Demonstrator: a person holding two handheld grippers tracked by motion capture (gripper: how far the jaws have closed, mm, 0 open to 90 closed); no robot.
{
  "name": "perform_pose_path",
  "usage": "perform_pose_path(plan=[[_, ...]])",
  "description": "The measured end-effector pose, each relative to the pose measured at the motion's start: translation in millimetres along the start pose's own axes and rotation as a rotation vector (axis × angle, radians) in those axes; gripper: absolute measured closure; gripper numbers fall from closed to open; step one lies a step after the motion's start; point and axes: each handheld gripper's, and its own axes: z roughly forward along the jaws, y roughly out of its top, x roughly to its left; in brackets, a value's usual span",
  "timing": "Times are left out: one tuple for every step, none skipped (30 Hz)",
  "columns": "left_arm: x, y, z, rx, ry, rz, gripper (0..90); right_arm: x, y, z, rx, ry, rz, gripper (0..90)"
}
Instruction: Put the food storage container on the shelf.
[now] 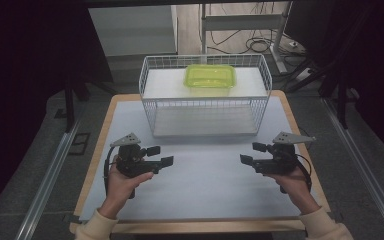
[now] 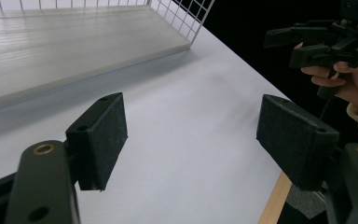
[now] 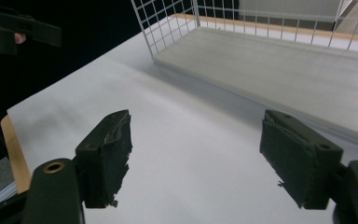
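Both grippers, left gripper (image 1: 160,155) and right gripper (image 1: 253,152), hover wide and empty above the table (image 1: 205,170). Green lidded container (image 1: 210,76) sits atop wire rack (image 1: 205,107). Risk: jaws could snag the rack's rim when reaching.

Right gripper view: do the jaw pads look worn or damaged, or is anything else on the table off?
Yes. The left pad of the right gripper is frayed, its edge ragged with bits hanging at the bottom; the other pad is also chipped low down. The green box sits level on the wire rack. Nothing spilled.
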Motion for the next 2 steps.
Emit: perform_pose_path(plan=[[-0.6,-0.1,-0.5,-0.005,0.001,-0.002,24.2,0.5,1.0,-0.9,-0.005,0.001,-0.005,23.6],[-0.6,-0.1,-0.5,-0.005,0.001,-0.002,24.3,0.5,1.0,-0.9,-0.005,0.001,-0.005,23.6]])
